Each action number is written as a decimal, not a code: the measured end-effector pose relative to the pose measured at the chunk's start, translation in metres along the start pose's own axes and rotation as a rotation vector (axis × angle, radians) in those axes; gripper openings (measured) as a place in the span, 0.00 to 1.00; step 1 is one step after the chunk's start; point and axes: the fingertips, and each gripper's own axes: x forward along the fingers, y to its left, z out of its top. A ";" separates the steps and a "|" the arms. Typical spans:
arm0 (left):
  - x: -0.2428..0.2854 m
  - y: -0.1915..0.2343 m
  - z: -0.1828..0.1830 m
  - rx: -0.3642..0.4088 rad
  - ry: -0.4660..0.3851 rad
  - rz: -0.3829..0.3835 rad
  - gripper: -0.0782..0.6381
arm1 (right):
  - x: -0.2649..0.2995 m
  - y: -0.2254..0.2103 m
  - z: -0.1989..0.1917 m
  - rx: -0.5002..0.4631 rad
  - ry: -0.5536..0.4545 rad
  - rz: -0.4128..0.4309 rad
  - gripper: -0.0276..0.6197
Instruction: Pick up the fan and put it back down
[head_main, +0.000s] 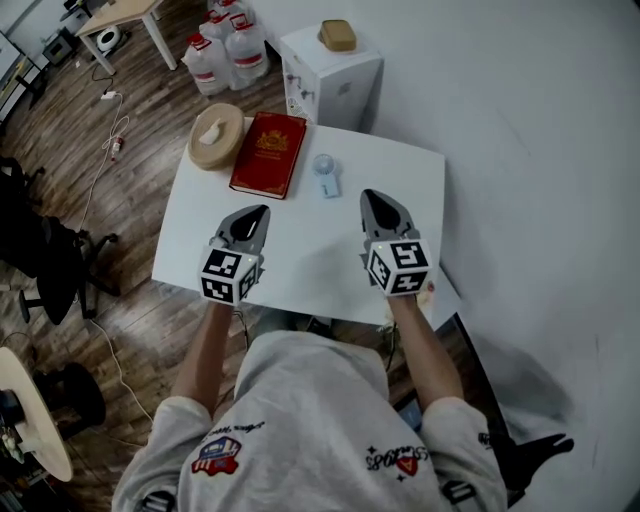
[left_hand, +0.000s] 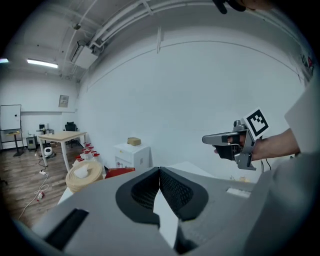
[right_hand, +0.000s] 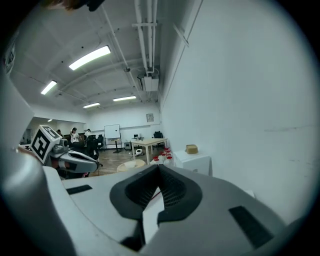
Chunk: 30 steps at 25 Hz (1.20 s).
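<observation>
Head view, fan (head_main: 326, 176), near table (head_main: 300, 270) far edge

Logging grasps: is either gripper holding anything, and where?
Nothing. The left gripper and right gripper are shut and empty; the fan lies on the table.

The worktop (head_main: 300, 262) looks smooth, matt white; the floor (head_main: 120, 290) is dark wood plank. The red book (head_main: 268, 153) has a smooth cover, the fan (head_main: 325, 177) pale plastic. The left claw (left_hand: 159, 169) and right claw (right_hand: 159, 166) are matt grey plastic with ribbed black pads (left_hand: 174, 192).
</observation>
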 end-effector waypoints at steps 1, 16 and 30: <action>-0.003 -0.002 0.009 0.007 -0.018 0.005 0.12 | -0.007 0.001 0.011 -0.007 -0.027 0.001 0.05; -0.025 -0.037 0.047 0.048 -0.142 0.018 0.12 | -0.065 0.002 0.044 -0.042 -0.137 0.005 0.04; -0.025 -0.046 0.031 0.037 -0.099 0.000 0.12 | -0.072 0.006 0.036 -0.030 -0.123 0.005 0.04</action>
